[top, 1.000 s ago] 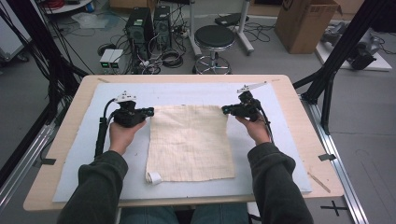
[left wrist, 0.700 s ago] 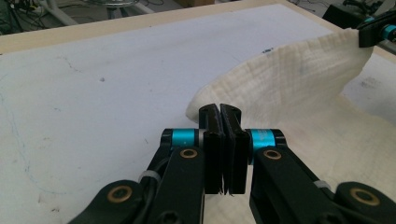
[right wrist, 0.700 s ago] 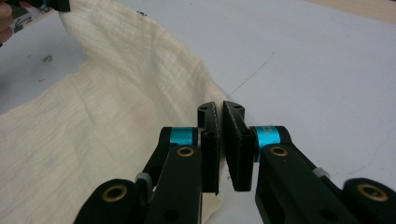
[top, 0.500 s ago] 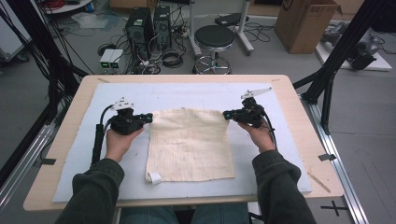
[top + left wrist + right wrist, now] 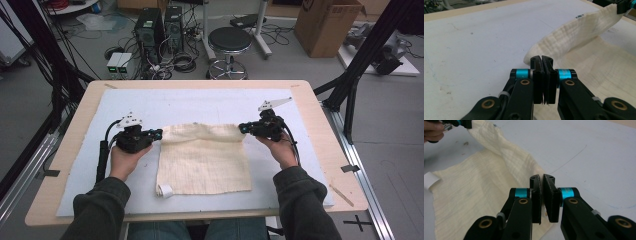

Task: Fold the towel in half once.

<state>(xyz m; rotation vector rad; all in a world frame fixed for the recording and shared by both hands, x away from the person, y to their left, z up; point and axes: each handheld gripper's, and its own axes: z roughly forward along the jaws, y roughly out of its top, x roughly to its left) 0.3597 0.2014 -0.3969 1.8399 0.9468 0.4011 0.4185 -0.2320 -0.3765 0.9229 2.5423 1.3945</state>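
Lying on a white mat (image 5: 200, 102) over the wooden bench (image 5: 320, 115), cream cloth (image 5: 202, 160) mid-mat, far corners pinched by left gripper (image 5: 159, 134) and right gripper (image 5: 242, 128), fingers clamped on cloth, stool (image 5: 229, 42), computer towers (image 5: 160, 25), cardboard box (image 5: 327, 25) on the floor beyond.

Even, soft overhead light across the white mat (image 5: 200, 102), hardly any glare. High view is slightly soft and low on detail. Gripper views: sharp on the cream cloth (image 5: 474, 192), faint shadows beneath its lifted edge, far corners slightly blurred.
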